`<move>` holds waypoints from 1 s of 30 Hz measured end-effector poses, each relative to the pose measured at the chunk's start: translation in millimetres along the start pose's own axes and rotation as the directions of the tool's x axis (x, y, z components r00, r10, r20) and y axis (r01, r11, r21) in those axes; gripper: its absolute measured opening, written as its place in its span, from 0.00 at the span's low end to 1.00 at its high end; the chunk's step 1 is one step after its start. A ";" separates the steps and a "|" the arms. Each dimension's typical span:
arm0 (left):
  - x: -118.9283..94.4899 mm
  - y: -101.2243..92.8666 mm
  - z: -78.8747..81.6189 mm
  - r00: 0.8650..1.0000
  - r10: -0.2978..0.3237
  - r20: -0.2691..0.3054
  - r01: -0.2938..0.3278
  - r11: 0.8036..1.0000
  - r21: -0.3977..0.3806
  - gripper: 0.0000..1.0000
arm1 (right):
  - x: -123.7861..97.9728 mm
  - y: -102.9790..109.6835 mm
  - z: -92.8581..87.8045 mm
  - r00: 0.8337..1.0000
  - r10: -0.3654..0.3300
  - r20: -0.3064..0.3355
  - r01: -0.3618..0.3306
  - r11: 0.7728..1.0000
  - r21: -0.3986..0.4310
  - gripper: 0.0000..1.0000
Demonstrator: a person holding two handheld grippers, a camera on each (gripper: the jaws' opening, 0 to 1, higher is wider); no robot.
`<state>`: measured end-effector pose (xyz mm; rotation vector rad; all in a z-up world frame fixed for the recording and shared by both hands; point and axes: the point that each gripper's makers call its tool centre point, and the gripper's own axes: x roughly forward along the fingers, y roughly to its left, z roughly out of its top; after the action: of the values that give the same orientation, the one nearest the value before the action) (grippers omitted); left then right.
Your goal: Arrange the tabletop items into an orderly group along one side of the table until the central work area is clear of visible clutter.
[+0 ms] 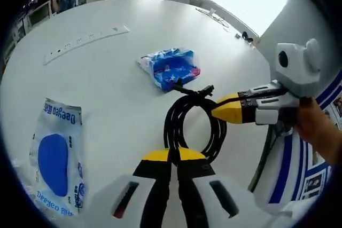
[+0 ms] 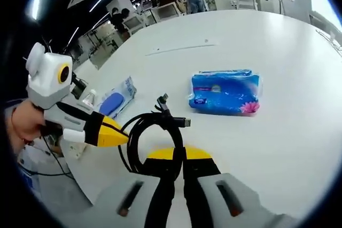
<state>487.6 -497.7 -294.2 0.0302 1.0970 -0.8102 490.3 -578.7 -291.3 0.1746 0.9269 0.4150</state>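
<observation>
We see the coiled black cable (image 1: 191,126) pinched in both claws: left gripper (image 1: 173,156) clamped on its near loop; right gripper (image 2: 179,156) likewise; blue tissue pack (image 2: 227,92) lies beyond, apart.

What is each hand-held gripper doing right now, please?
Left hand-held gripper: shut on the black cable.
Right hand-held gripper: shut on the same black cable.

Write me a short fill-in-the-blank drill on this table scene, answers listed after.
1. Both grippers, left gripper and right gripper, have their jaws closed on the coiled black ____.
2. The tissue pack beyond the coil is mainly ____ in colour.
3. The Deegeo packet holds a blue ____-shaped insert.
4. The long power strip lies ____ on the white table.

Answers: cable; blue; oval; flat
</observation>
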 end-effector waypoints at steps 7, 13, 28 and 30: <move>9.8 4.1 -2.7 1.000 0.000 -0.019 -0.001 1.000 -0.013 0.00 | 11.1 -6.8 -5.0 1.000 0.004 -0.017 -0.004 1.000 0.015 0.01; 16.9 9.2 -5.0 0.999 0.000 -0.033 -0.001 1.000 -0.027 0.00 | 20.3 -10.6 -8.7 0.999 0.010 -0.030 -0.009 1.000 0.025 0.01; 29.7 17.0 -5.4 0.999 -0.005 -0.048 0.002 0.998 -0.055 0.01 | 33.6 -18.7 -12.0 0.999 0.012 -0.044 -0.011 1.000 0.024 0.02; 30.9 17.9 -5.1 0.999 -0.006 -0.046 0.004 0.998 -0.061 0.01 | 35.0 -19.7 -12.6 0.999 0.013 -0.046 -0.012 1.000 0.027 0.02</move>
<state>500.6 -500.3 -327.7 -0.0049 1.1648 -0.7836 504.0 -582.3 -331.0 0.1957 0.9769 0.4200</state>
